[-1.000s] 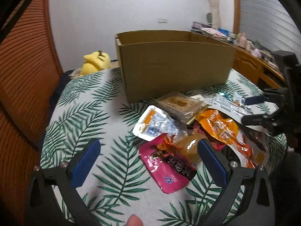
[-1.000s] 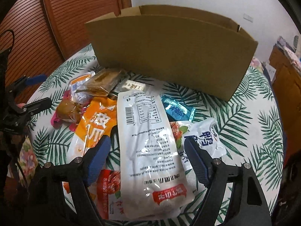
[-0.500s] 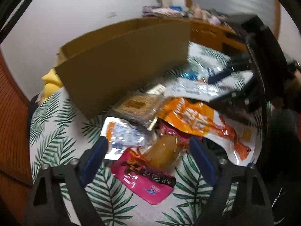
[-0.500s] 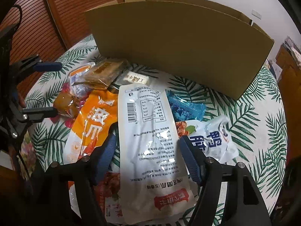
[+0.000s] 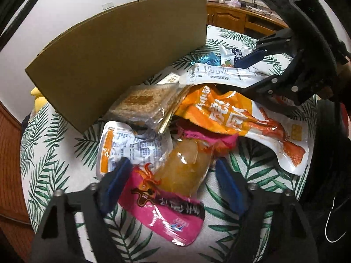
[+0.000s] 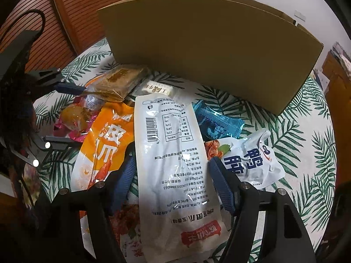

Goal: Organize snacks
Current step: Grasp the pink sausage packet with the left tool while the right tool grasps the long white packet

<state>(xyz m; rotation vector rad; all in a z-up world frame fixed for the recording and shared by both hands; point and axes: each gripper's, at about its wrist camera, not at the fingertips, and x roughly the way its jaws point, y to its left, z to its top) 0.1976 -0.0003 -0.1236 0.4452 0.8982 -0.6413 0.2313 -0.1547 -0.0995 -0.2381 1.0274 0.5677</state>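
My left gripper [image 5: 171,171] is straddling a glossy pink pouch [image 5: 166,206] with an amber clear window, its jaws just closing in but not pressing yet. My right gripper [image 6: 171,173] is framing a long white plastic packet [image 6: 173,164], pads just beside its edges; I cannot tell whether they are touching. That packet is lying flat, its long axis pointing toward the cardboard box [image 6: 208,50]. Crinkly snack bags are crowding a leaf-print tablecloth [image 6: 307,131]; slatted wooden doors [image 6: 72,11] are standing behind.
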